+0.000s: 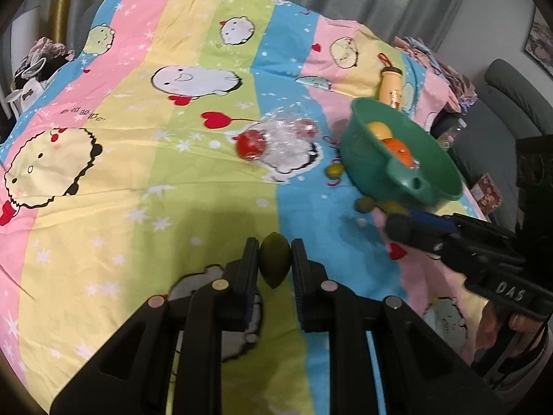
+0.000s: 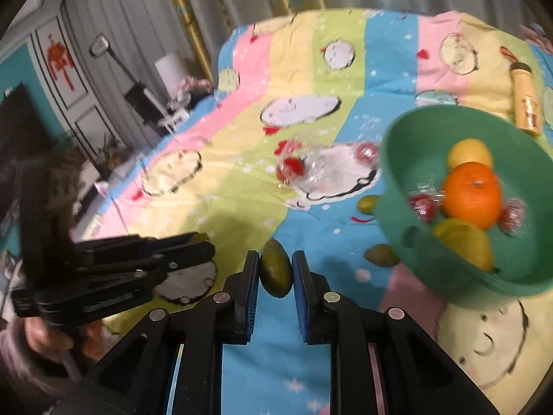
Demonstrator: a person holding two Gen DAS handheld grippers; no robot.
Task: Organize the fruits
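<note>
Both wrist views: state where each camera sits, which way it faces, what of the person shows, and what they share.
Left wrist: on the left hand-held gripper, angled down over the bedspread; it clamps a green fruit; the right hand-held gripper enters at right.
Right wrist: on the right hand-held gripper, angled down; it clamps another green fruit; the left one and a hand show at left.
Shared: green bowl, wrapped red fruits.

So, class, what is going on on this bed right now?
A person holds a gripper in each hand, sorting fruit. The left gripper is shut on a small green fruit, and the right gripper is shut on another green fruit. The green bowl already holds an orange and yellow fruit. More small green fruits lie beside it.
</note>
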